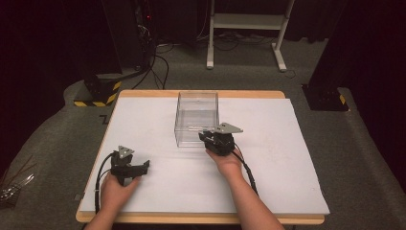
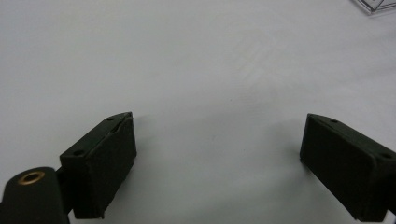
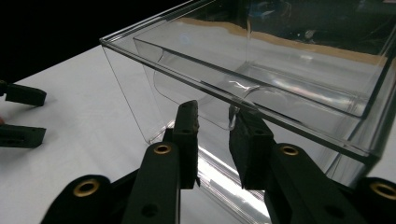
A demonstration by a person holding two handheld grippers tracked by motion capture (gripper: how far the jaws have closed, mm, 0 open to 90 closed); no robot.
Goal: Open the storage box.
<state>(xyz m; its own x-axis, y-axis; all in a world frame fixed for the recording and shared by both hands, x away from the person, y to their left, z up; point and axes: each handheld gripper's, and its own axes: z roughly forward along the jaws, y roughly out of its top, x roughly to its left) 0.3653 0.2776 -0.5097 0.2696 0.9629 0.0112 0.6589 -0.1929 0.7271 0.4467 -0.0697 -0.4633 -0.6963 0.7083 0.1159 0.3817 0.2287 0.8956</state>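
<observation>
Near the front-left corner of the tabletop (image 1: 287, 158), the left hand-held gripper (image 1: 136, 168) rests low over the white surface, its jaws spread wide with nothing between them; farther in, toward the middle of the tabletop, the right hand-held gripper (image 3: 212, 140) meets the near wall of the clear plastic box (image 1: 196, 117); its jaws stand narrowly apart, one on either side of that wall just under the rim, and whether the pads press the plastic yet cannot be told; the box stands upright and open-topped, nearer the far edge than the front; beyond the tabletop lies grey carpet (image 1: 364, 158) with a white frame (image 1: 249, 21) on it.
</observation>
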